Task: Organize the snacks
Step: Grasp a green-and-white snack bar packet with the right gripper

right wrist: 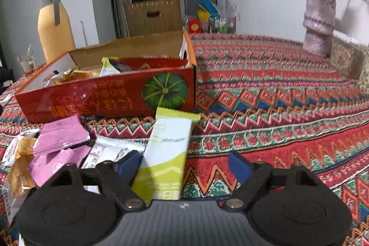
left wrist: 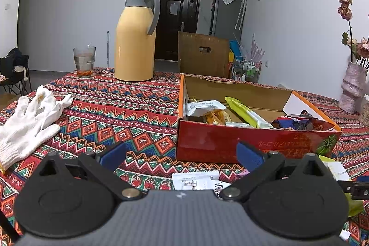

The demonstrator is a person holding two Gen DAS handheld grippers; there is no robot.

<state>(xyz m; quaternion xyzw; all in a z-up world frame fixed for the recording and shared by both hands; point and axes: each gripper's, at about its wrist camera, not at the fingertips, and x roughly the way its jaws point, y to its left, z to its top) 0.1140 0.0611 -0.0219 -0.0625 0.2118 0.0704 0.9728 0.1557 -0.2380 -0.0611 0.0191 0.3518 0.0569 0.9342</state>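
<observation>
A red cardboard box (left wrist: 230, 142) (right wrist: 103, 96) stands open on the patterned tablecloth with several snack packets inside, among them a green-and-white bar (left wrist: 246, 113). My left gripper (left wrist: 182, 155) hovers open in front of the box, above a white packet (left wrist: 196, 180), with nothing between its fingers. My right gripper (right wrist: 184, 165) is tilted down over a green-and-white snack packet (right wrist: 168, 149) lying flat in front of the box. The packet lies between the fingers, close to the left pad (right wrist: 129, 164). The right pad (right wrist: 239, 165) stands well apart from it.
Loose pink packets (right wrist: 60, 133), a white packet (right wrist: 110, 149) and an orange cracker packet (right wrist: 20, 160) lie left of the right gripper. A yellow thermos (left wrist: 136, 38), a glass (left wrist: 84, 61), white gloves (left wrist: 30, 119) and a flower vase (right wrist: 319, 27) stand on the table.
</observation>
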